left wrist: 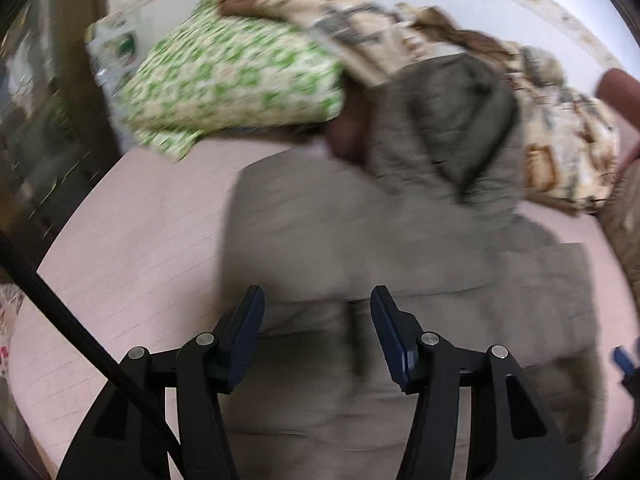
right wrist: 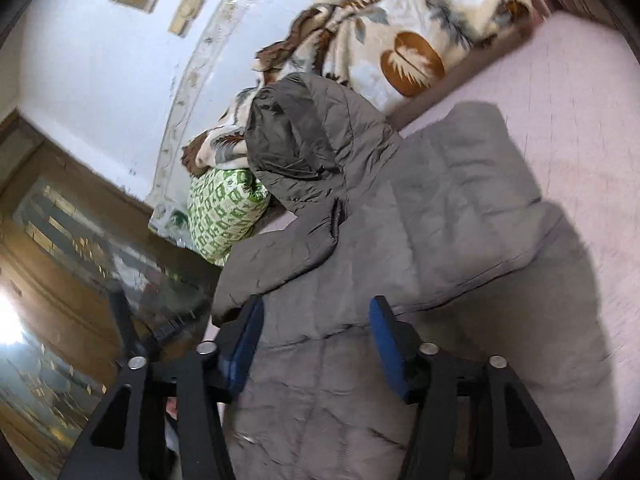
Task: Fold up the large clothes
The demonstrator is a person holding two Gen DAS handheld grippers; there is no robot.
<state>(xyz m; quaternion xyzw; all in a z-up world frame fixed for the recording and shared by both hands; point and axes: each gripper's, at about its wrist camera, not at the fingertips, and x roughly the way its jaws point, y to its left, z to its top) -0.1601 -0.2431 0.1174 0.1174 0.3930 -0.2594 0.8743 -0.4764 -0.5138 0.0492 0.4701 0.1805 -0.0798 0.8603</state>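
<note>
Jacket, one, lies under two parted grippers, beside one pillow.

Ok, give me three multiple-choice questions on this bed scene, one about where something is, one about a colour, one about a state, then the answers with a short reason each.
1. Where does the green-patterned pillow lie?
A. Beyond the hood, by the wall
B. On top of the jacket's sleeve
C. Between the right claw's fingers

2. What colour is the puffer jacket?
A. Bright red
B. Grey-olive
C. White with green print

3. How do the jaws of the left claw stand?
A. Clamped on the pillow
B. Apart, over the jacket, nothing pinched
C. Shut tight together

Answers
1. A: the pillow sits past the hood, next to the leaf-print blanket at the wall.
2. B: the quilted fabric is grey-olive in both views, on the pink sheet.
3. B: the left wrist view shows a clear gap between the pads, with jacket fabric behind.
</note>
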